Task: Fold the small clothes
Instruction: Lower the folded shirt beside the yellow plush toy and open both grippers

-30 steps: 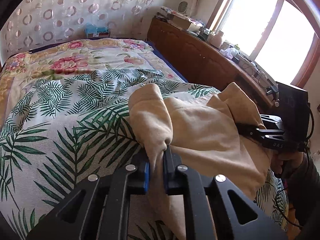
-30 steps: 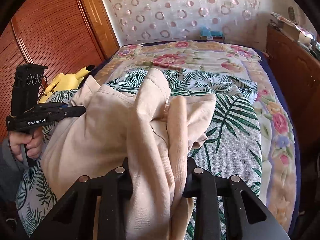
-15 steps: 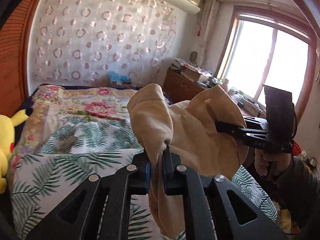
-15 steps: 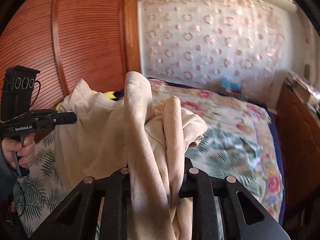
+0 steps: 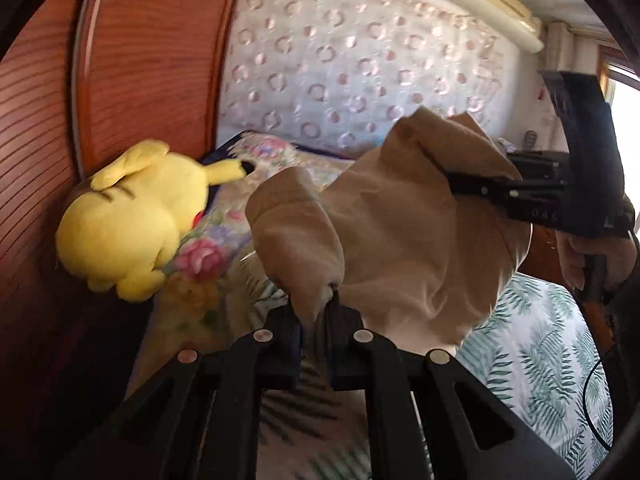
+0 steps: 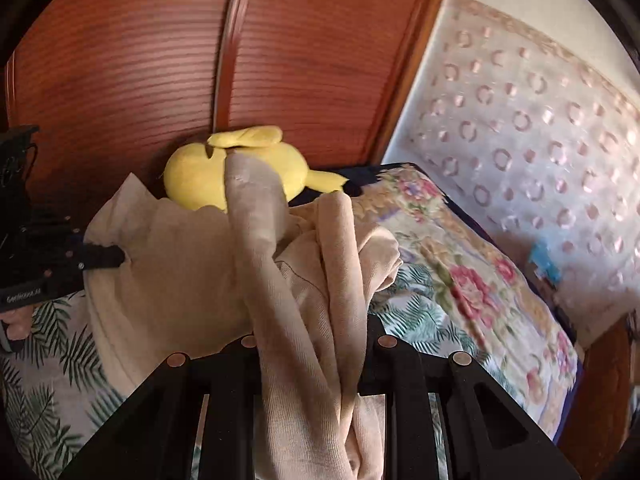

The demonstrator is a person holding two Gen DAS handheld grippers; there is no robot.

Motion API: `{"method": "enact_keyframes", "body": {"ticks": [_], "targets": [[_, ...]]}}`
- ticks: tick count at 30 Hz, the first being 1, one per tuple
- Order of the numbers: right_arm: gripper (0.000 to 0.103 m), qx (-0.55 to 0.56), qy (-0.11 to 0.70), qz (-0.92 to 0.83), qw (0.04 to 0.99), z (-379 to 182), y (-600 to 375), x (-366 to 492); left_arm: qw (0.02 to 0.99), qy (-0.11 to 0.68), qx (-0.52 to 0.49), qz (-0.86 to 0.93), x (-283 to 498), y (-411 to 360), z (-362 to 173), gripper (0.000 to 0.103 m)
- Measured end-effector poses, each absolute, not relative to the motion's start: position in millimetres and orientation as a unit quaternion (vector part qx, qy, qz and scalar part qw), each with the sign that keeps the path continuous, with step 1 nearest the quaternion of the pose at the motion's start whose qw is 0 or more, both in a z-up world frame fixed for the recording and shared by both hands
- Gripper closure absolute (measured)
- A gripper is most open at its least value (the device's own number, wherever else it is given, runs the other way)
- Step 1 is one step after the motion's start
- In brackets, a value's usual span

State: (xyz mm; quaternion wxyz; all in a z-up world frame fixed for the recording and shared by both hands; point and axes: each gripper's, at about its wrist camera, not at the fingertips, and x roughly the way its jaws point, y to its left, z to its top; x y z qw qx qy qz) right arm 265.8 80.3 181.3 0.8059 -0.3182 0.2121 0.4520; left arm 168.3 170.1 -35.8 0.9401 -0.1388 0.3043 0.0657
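Beige garment (image 5: 400,240) bunched, lifted off the bed (image 5: 540,344); left claw (image 5: 314,312) and right claw (image 6: 312,332) each pinching it; lower part hidden.

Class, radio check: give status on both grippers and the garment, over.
Left gripper and right gripper both shut on beige garment. Garment hangs above bed. Yellow plush toy beyond.

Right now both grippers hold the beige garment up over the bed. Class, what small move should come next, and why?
Probably lower it flat onto the palm-print bedspread. The left gripper and right gripper each pinch the beige garment, which hangs bunched in the air beside the yellow plush toy; folding seems to need it spread out first.
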Motion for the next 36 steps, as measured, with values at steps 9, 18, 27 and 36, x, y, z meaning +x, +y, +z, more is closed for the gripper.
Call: {"method": "enact_keyframes", "body": {"ticks": [9, 18, 27, 36], "targets": [[0.080, -0.339, 0.227, 0.470, 0.783, 159.5, 173.6, 313.7, 0.922, 0.336, -0.165, 0.098, 160.1, 189.4, -62.8, 0.093], [0.053, -0.276, 0.243, 0.391, 0.844, 149.8, 181.9, 334.7, 0.923, 0.340, -0.140, 0.109, 150.7, 192.1, -67.2, 0.076], [0.052, -0.180, 0.263, 0.391, 0.864, 155.4, 110.2, 290.6, 0.948, 0.286, -0.108, 0.089, 122.0, 172.9, -32.4, 0.021], [0.052, -0.103, 0.257, 0.382, 0.882, 147.9, -6.3, 192.1, 0.962, 0.262, -0.060, 0.050, 98.5, 102.4, -0.9, 0.018]]}}
